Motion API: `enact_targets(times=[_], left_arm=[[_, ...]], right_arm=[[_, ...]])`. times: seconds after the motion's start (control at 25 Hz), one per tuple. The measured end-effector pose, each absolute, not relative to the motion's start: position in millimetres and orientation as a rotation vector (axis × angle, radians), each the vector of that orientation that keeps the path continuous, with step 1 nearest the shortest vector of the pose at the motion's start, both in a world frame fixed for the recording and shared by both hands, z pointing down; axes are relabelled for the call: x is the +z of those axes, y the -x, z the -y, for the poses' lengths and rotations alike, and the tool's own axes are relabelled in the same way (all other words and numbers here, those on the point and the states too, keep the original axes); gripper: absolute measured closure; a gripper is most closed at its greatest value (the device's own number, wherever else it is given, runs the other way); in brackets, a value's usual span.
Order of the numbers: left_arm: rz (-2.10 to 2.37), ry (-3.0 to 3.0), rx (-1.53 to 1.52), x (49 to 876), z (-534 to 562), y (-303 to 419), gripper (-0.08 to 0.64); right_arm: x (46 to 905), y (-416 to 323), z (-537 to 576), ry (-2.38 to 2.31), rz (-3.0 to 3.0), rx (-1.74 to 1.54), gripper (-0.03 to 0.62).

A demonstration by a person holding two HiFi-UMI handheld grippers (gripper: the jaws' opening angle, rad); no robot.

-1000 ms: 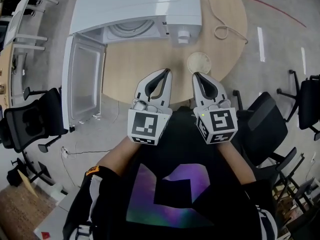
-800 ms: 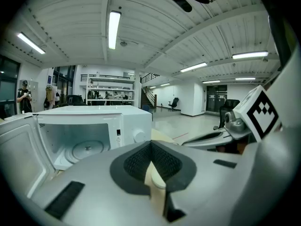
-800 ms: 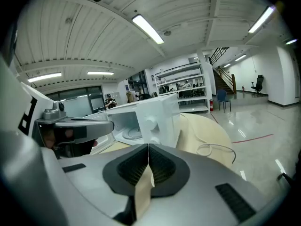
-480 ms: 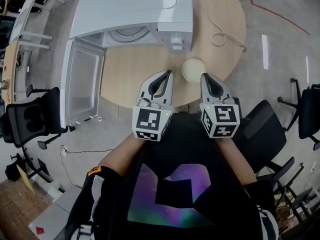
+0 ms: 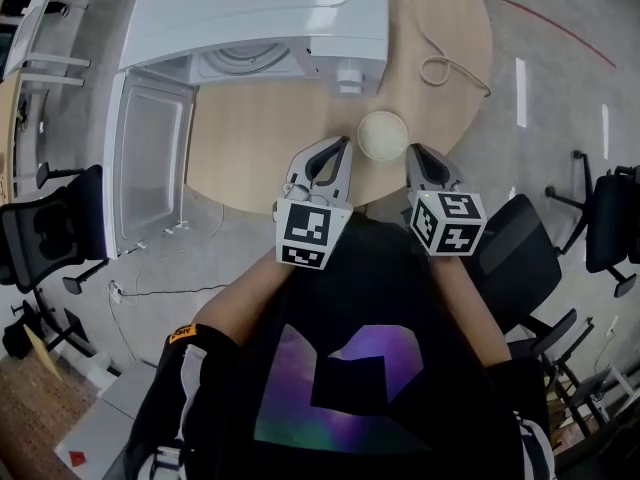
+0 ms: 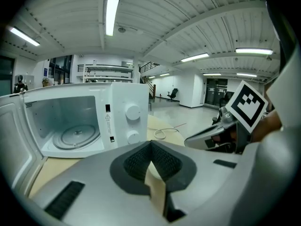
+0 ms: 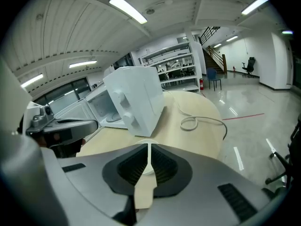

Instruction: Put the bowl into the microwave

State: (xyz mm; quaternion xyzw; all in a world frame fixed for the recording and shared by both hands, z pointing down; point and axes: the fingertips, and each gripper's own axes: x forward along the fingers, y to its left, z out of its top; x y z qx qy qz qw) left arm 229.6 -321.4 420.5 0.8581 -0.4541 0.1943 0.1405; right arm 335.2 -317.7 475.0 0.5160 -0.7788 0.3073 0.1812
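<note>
A cream bowl [image 5: 382, 134] sits near the front edge of the round wooden table [image 5: 440, 28]. Behind it stands a white microwave [image 5: 260, 8] with its door [image 5: 150, 163] swung open to the left and the glass turntable [image 6: 77, 135] bare inside. My left gripper [image 5: 341, 143] is shut, its tip just left of the bowl. On the bowl's other side my right gripper [image 5: 412, 149] is also shut. Neither holds anything. In the left gripper view the left gripper [image 6: 151, 144] faces the microwave [image 6: 127, 117]. In the right gripper view the right gripper [image 7: 149, 146] hides most of the bowl.
A white cable [image 5: 450, 68] lies looped on the table to the right of the microwave. Black office chairs stand at the left [image 5: 60, 238] and right [image 5: 530, 248] of the table. The open door overhangs the table's left edge.
Both grippers have moved forward to the table's edge. The right gripper's tip has shifted from below the bowl to its right side, so the bowl now lies between the two tips.
</note>
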Motion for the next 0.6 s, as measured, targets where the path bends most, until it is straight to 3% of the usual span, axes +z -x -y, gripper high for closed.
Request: enact_targets(times=[0.6], left_arm=[[1.309, -2.364, 0.645, 467.4, 331.2, -218.5, 0.515]], right_arm=[[529.3, -336.9, 326.0, -1.433, 2.099, 1.257, 0.569]])
